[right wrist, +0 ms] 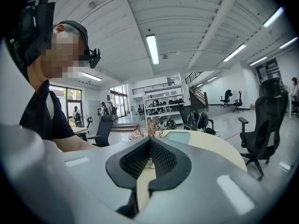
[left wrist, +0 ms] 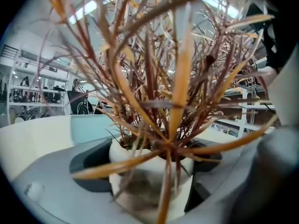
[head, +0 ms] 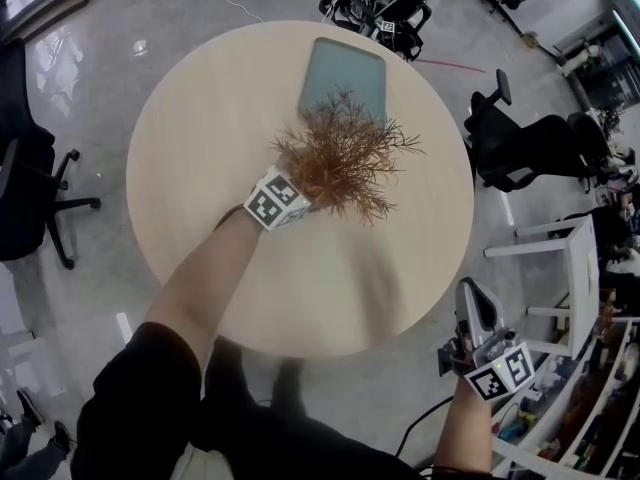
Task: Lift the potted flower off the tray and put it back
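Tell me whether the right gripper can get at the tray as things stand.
Probably yes, at a stretch: the right gripper hangs empty off the table, whose bare top lies between it and the tray. The potted flower hides only the tray's near end.

Potted flower between left gripper's fingers, tray behind it on the table.

One potted flower, one tray, one table.
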Motion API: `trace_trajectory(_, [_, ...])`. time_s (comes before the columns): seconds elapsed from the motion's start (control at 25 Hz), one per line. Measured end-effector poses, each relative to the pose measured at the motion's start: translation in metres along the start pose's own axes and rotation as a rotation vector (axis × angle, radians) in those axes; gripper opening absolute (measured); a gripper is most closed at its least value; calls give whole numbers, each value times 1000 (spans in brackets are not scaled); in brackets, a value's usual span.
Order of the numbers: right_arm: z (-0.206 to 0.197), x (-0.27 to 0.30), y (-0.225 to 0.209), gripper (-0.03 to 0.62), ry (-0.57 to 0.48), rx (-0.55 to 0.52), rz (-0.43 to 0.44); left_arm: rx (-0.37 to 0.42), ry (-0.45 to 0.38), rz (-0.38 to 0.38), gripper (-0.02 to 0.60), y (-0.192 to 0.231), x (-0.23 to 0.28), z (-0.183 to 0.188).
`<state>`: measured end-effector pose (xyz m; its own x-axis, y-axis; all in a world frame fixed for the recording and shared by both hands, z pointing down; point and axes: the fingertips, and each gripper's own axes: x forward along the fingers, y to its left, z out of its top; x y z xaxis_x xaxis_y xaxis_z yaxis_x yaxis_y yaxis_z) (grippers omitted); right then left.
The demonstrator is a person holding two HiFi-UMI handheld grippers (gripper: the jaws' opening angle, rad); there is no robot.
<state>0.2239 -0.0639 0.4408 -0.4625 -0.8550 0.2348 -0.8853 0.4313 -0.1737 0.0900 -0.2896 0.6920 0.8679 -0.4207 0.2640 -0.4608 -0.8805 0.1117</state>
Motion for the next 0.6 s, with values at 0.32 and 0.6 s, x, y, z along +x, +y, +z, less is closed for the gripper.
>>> trace_trajectory(0.32, [-3,0,1,15,-4,5,-2,-4,-1,-30,486,-4,-2,1])
trace_trajectory(0.6, [-1,0,-1,15,-7,8,4,-29,-13,-52,486,-10,-5,8])
